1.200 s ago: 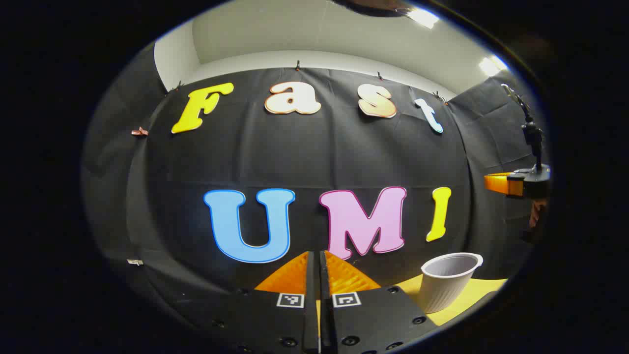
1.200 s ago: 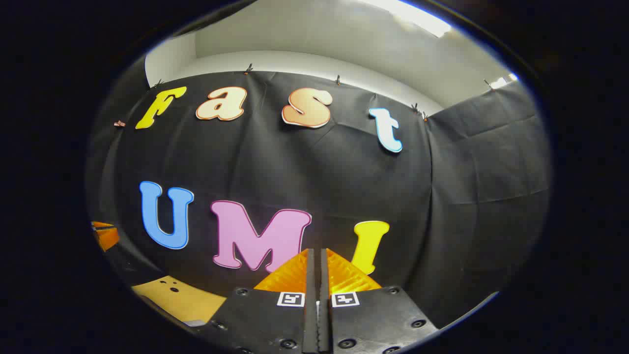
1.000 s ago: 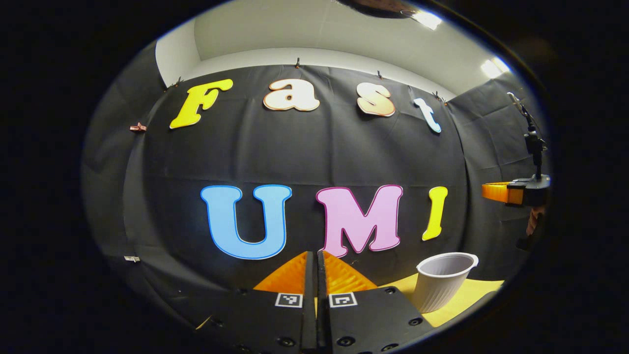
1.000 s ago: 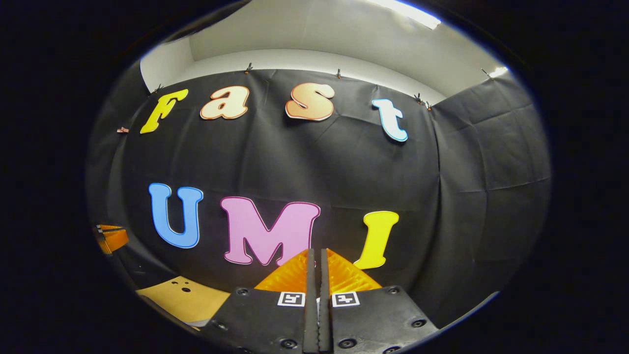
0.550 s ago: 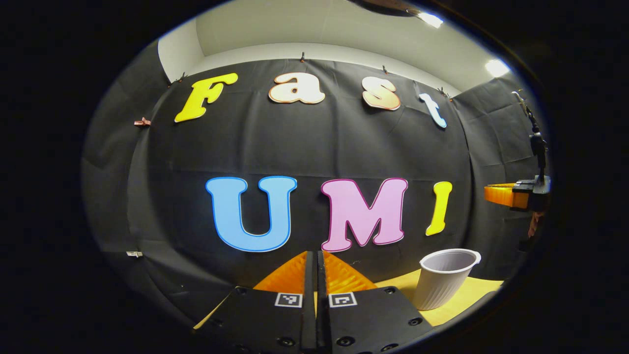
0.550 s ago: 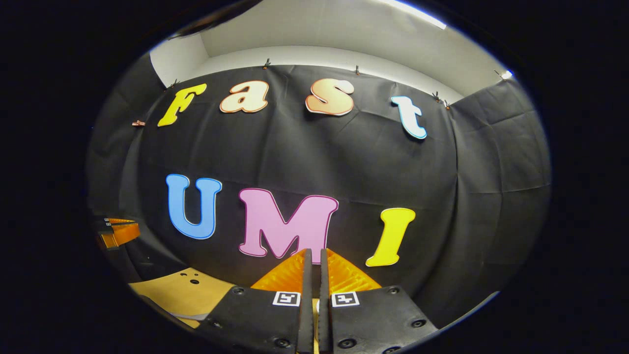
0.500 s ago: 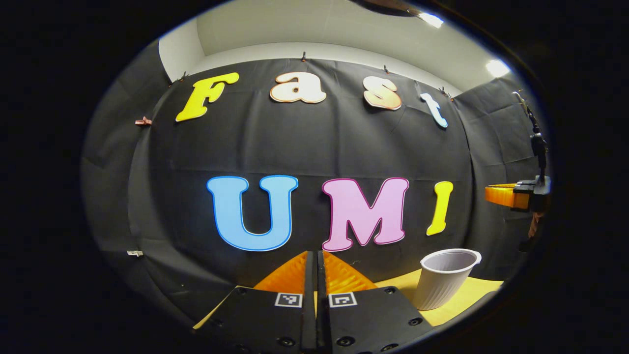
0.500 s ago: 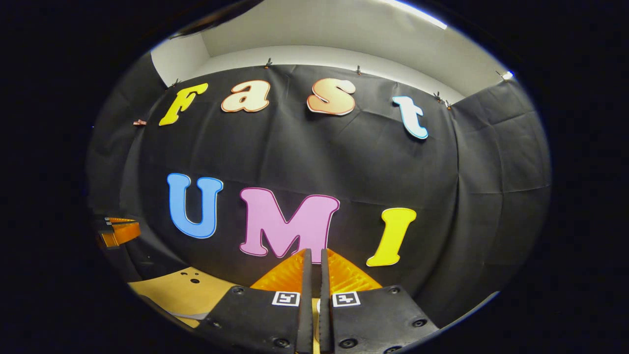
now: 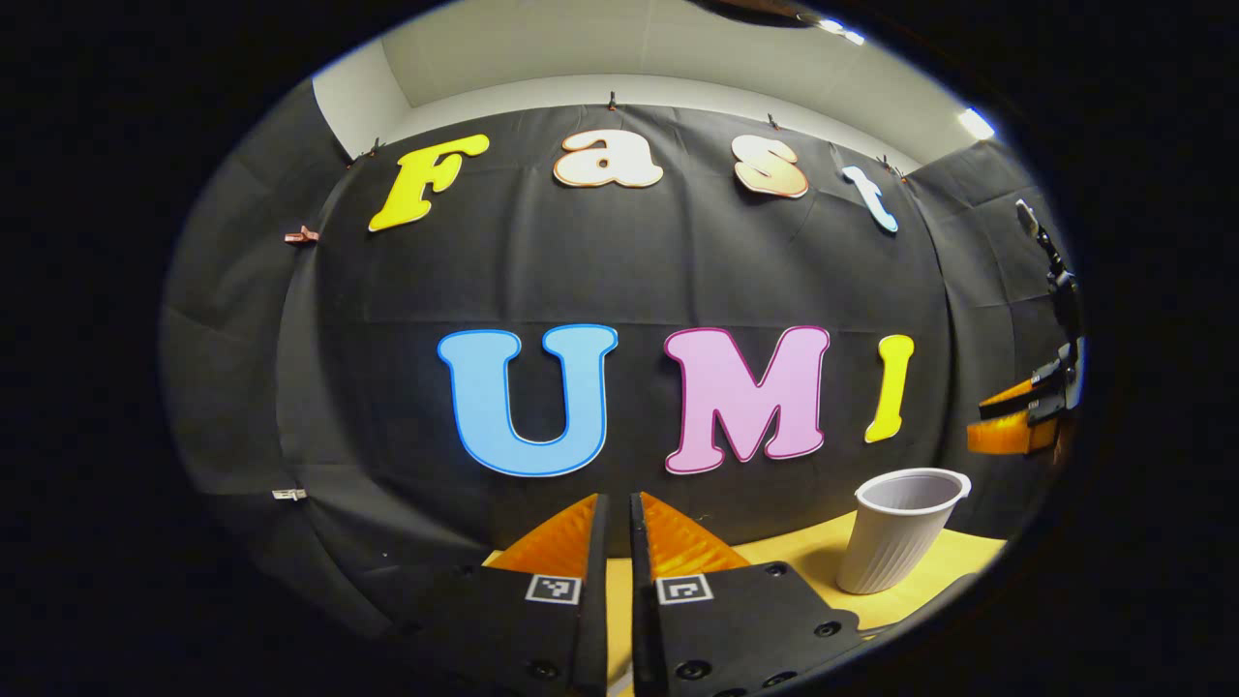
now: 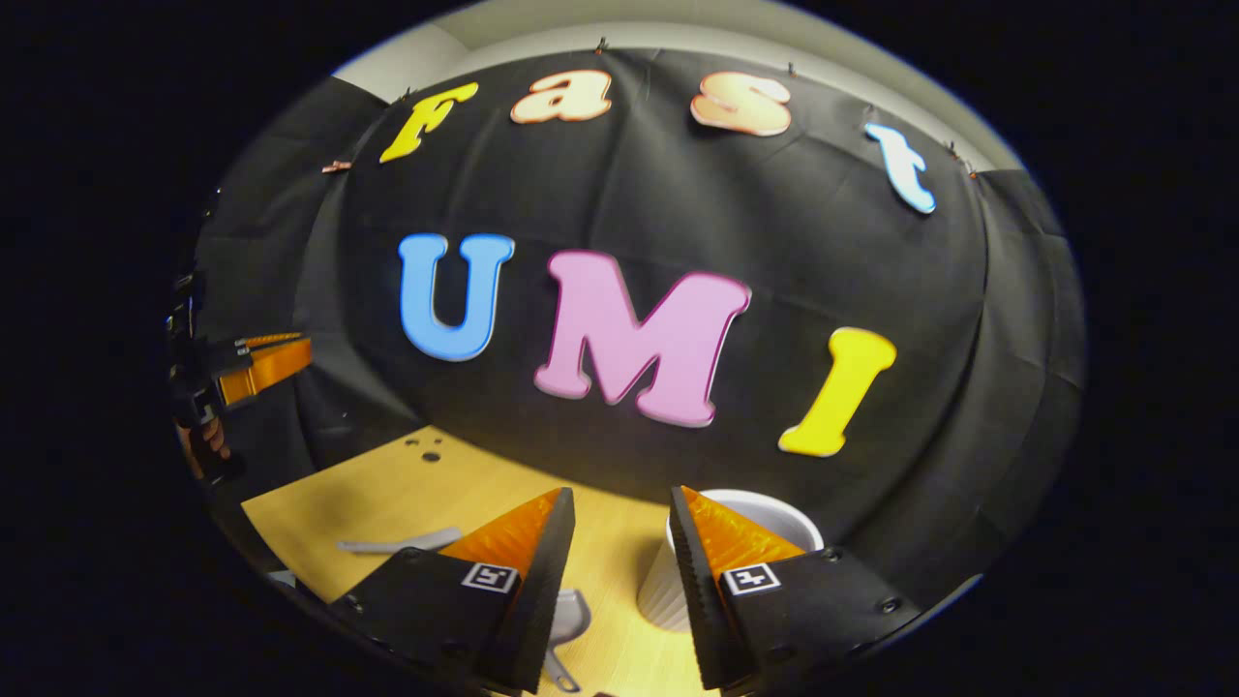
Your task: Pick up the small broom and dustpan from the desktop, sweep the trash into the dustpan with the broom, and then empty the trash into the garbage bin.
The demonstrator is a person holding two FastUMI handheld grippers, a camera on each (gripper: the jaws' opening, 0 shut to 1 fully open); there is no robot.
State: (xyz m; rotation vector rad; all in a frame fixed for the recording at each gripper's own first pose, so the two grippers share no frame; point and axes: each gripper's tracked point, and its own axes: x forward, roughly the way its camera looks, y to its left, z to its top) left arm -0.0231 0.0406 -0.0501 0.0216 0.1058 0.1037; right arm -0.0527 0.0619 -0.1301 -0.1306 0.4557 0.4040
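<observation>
Approaching desk (image 10: 407,494): right tongs (image 10: 619,542) apart, dip toward grey handle (image 10: 397,542); left tongs (image 9: 617,542) nearly together, widen first; avoid cup (image 9: 905,528).

L gripper (image 9: 616,513) nearly closed — R gripper (image 10: 619,513) wide

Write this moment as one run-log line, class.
stage: nothing held | left claw: slightly ajar | right claw: open above table | cup: upright

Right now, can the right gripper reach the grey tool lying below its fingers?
Probably yes: the right gripper is open, with the grey tool lying uncovered on the table between its fingers. The white cup stands close beside one finger.
</observation>
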